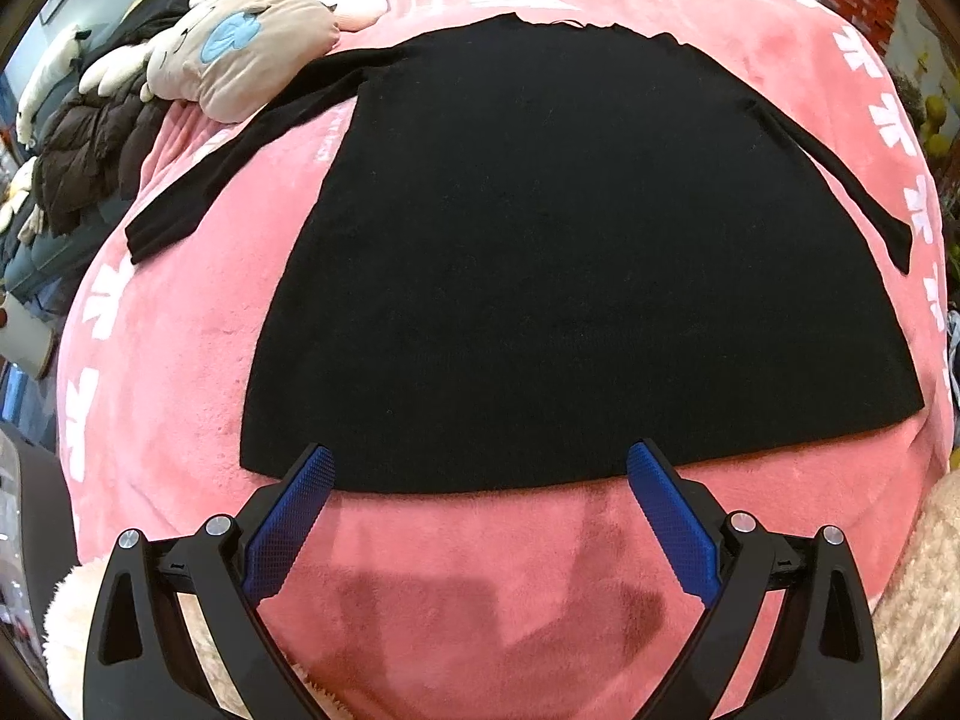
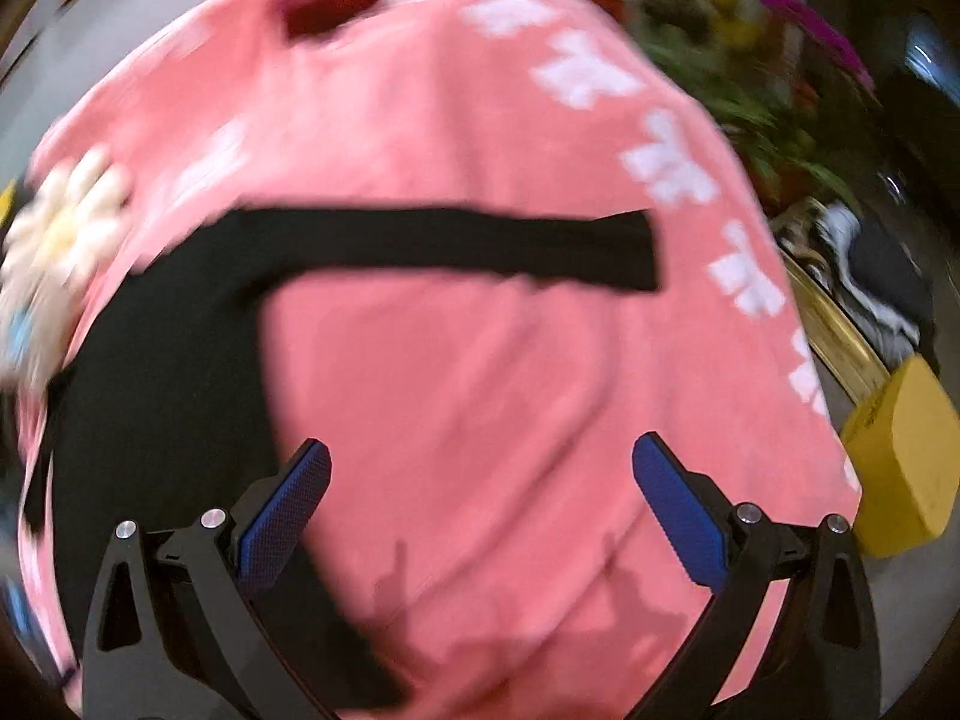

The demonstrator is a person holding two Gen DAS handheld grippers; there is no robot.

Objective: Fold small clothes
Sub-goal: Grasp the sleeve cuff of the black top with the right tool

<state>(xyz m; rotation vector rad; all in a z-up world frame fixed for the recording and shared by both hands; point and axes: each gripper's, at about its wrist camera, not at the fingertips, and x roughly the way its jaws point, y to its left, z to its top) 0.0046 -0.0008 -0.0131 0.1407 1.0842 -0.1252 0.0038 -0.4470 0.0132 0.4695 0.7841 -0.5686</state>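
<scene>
A: Where's the top?

B: The black top [image 1: 558, 252] lies flat on the pink blanket [image 1: 180, 372], sleeves spread out to either side. Its hem is just ahead of my left hand-held gripper [image 1: 480, 468], whose fingertips overlap that edge.

A: Holding it?

B: No. The left fingers are wide apart, empty. My right hand-held gripper [image 2: 480, 462] is spread too, over bare blanket, with one sleeve [image 2: 456, 246] stretched across ahead of it and the body off its left finger.

A: Beyond that?

B: A plush pillow [image 1: 252, 54] sits far left of the left one; a yellow box [image 2: 900, 456] is right of the right one. That view is blurred.
</scene>
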